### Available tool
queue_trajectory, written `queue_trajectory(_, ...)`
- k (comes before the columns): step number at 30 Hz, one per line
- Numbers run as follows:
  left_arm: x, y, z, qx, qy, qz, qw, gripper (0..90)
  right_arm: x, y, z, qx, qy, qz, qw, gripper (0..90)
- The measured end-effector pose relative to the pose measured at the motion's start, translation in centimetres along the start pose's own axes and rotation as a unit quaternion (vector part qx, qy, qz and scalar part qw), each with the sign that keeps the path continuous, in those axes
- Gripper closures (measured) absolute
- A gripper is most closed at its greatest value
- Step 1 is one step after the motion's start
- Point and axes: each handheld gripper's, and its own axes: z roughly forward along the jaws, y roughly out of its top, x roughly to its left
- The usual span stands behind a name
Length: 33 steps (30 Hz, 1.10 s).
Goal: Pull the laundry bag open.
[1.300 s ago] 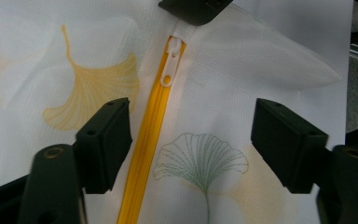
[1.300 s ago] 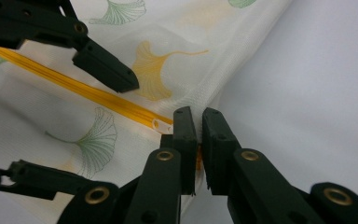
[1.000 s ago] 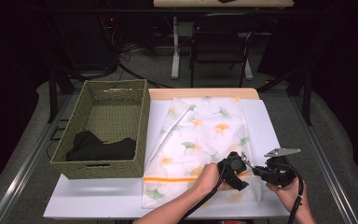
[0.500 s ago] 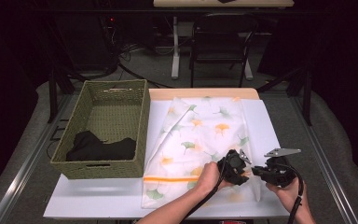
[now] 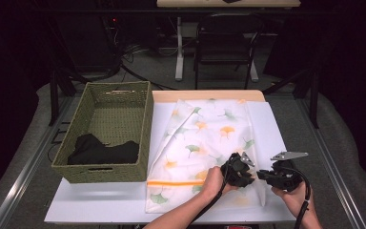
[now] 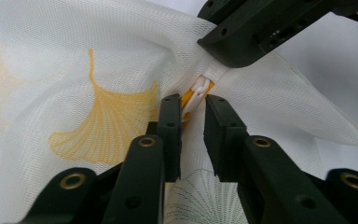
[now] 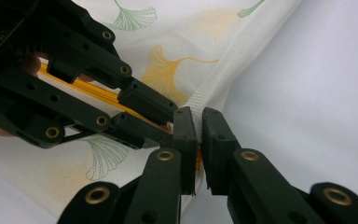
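Mesh laundry bag (image 5: 205, 143), white with ginkgo-leaf print: flat on the white table (image 5: 95, 210), just right of the wicker basket (image 5: 124, 102). Zipper pull (image 6: 199, 88) at the corner farthest from the basket. Left gripper (image 6: 192, 122): jaws just been closing, the pull between them, contact unclear. Right gripper (image 7: 199, 130): clamped on the bag's hem (fabric hides the zipper end). In the basket: black cloth (image 5: 100, 151).

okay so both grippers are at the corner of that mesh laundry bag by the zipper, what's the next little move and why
Probably finish closing the left gripper on the white zipper pull, then draw it along the orange zipper. Its jaws have just been closing, the pull sits between the tips with a gap left, and the right gripper already pinches the mesh bag at its edge.
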Motion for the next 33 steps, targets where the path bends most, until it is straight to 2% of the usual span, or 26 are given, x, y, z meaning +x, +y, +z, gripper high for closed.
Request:
queue_trajectory(2, 0.01, -0.12, 0.13, -0.006, -0.009, -0.007, 0.9999, 80.1, -0.01, 0.01, 0.0, 0.0, 0.001, 0.0, 1.0, 85.4)
queue_trajectory(6, -0.33, -0.09, 0.23, 0.0, 0.001, 0.0, 1.0, 84.9, -0.02, 0.01, -0.01, -0.001, -0.001, 0.001, 1.0, 85.4)
queue_trajectory(8, -0.36, -0.14, 0.35, -0.007, -0.003, 0.002, 1.0, 86.1, -0.03, 0.01, -0.01, -0.001, 0.0, 0.002, 1.0, 85.4)
queue_trajectory(12, -0.45, -0.23, 0.34, -0.007, 0.003, 0.0, 1.0, 86.1, -0.03, 0.01, -0.01, -0.002, 0.0, 0.001, 1.0, 85.4)
queue_trajectory(13, -0.43, -0.35, 0.44, -0.016, -0.003, -0.005, 0.9998, 85.8, -0.02, 0.01, -0.03, -0.001, 0.0, 0.002, 1.0, 85.4)
queue_trajectory(18, -0.45, -0.32, 0.36, -0.01, 0.002, -0.004, 0.9999, 85.2, -0.07, 0.0, -0.05, 0.0, 0.002, 0.004, 1.0, 85.4)
queue_trajectory(19, -0.49, -0.37, 0.48, -0.018, -0.002, -0.008, 0.9998, 85.5, -0.07, 0.0, -0.04, 0.0, 0.002, 0.004, 1.0, 85.4)
queue_trajectory(22, -0.57, -0.31, 0.44, -0.012, 0.004, -0.003, 0.9999, 88.7, -0.08, 0.0, 0.0, 0.0, 0.003, 0.003, 1.0, 85.4)
queue_trajectory(33, -0.82, -0.34, 0.58, -0.014, 0.006, -0.005, 0.9999, 88.7, -0.17, -0.01, 0.04, -0.001, 0.009, 0.006, 0.9999, 85.5)
